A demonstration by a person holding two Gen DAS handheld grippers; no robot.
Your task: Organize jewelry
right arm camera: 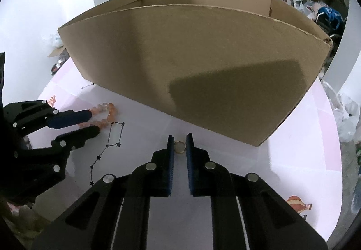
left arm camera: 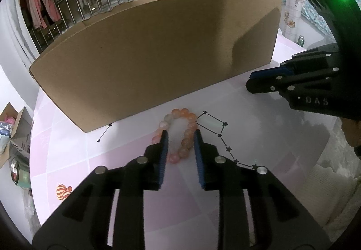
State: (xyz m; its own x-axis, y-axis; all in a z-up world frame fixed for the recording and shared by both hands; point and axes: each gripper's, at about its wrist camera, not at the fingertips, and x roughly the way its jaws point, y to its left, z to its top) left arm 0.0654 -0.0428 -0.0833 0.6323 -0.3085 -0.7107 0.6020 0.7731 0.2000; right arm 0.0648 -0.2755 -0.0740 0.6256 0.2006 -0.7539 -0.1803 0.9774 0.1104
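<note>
The left hand-held gripper [left arm camera: 180, 136] stands with its jaws apart over the bead bracelet [left arm camera: 178, 135], which lies on the table [left arm camera: 248, 137] at 12 o'clock from the fingers, just before the near wall of the cardboard box [left arm camera: 158, 58]. One finger covers the left run of beads and the other sits beside the right run; whether the pads press on any bead I cannot tell, but they look clear of it.

The right hand-held gripper [right arm camera: 179, 145] has its jaws nearly together around the small gold ring [right arm camera: 180, 147], which lies flat on the table at 12 o'clock from the fingertips. The pads look to be touching its edges.

Risks, as I judge them: the ring is thin and hard, so a pinch on its rim could flick it away across the smooth table or under the box. The bracelet is round-beaded, so a grip on one strand may let it roll or slide out as it lifts.

The cardboard box is open at the top; its inside floor is hidden, so its contents cannot be told. A smaller open carton [left arm camera: 15, 128] at 9 o'clock holds crumpled items.
</note>
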